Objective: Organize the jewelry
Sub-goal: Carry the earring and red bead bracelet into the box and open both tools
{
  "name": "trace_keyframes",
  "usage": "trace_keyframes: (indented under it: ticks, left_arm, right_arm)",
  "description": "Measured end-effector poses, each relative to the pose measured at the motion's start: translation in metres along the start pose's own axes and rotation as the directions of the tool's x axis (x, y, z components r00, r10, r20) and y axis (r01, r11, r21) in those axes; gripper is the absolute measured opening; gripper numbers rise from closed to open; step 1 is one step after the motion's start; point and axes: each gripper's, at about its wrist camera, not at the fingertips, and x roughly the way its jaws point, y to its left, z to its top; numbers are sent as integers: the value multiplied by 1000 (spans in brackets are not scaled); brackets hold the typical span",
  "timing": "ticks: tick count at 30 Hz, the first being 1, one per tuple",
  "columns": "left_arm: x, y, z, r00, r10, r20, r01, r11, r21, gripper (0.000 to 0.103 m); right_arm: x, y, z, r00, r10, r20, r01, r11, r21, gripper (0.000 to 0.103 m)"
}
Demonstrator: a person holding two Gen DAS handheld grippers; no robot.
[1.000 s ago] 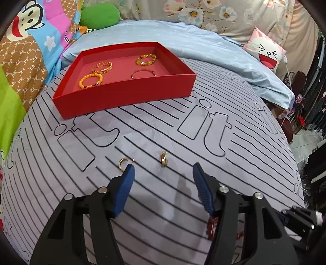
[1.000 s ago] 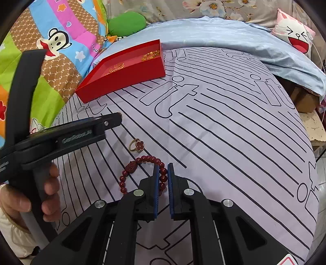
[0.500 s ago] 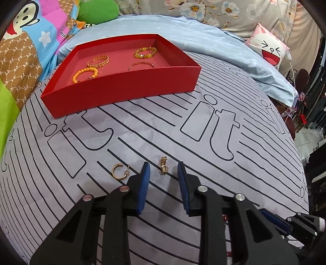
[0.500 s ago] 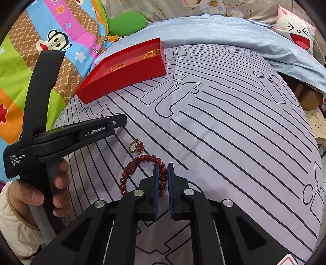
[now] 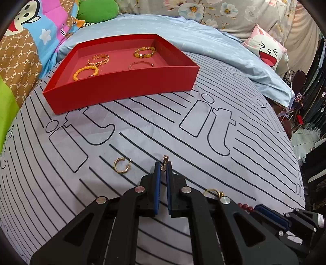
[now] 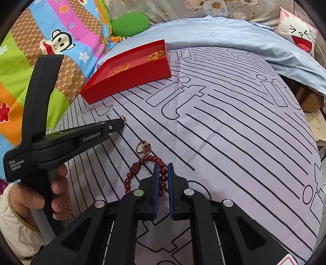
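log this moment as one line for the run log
left gripper: just closed on small gold earring | right gripper: shut on red bead bracelet | red tray: four bracelets inside

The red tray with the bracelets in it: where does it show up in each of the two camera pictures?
Left wrist view: the red tray fills the upper left, its inside open to the camera.
Right wrist view: the red tray is smaller, upper left of centre, seen from its corner.
Shared landmark: the green cushion just behind it.

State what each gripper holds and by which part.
Left gripper, jaws just closed, pinches the small gold earring by its lower end. Right gripper clamps the red bead bracelet on its right-hand strand.
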Motion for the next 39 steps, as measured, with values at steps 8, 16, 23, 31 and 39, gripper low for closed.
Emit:
trace_keyframes:
  ticks: [8, 16, 23, 31, 39]
  left_arm:
    - [-24, 6, -10, 1000, -19, 4, 19, 1000, -8, 5]
    - [-50, 21, -16, 1000, -20, 12, 21, 999, -33, 5]
    - [-76, 33, -12, 999, -30, 43, 32, 998, -46, 5]
    - [-101, 43, 14, 994, -36, 106, 41, 998, -43, 5]
    - [-112, 66, 72, 984, -15, 179, 23, 999, -42, 5]
  right_arm:
    - [-14, 14, 7, 999, 24, 32, -23, 999, -28, 8]
    - [-33, 35, 19, 996, 58, 73, -52, 996, -74, 8]
    - [-45, 51, 38, 991, 79, 109, -67, 991, -114, 8]
    - [-55, 73, 78, 981, 101, 167, -69, 980, -185, 8]
    - [-46, 91, 142, 969, 128, 211, -75, 967, -243, 8]
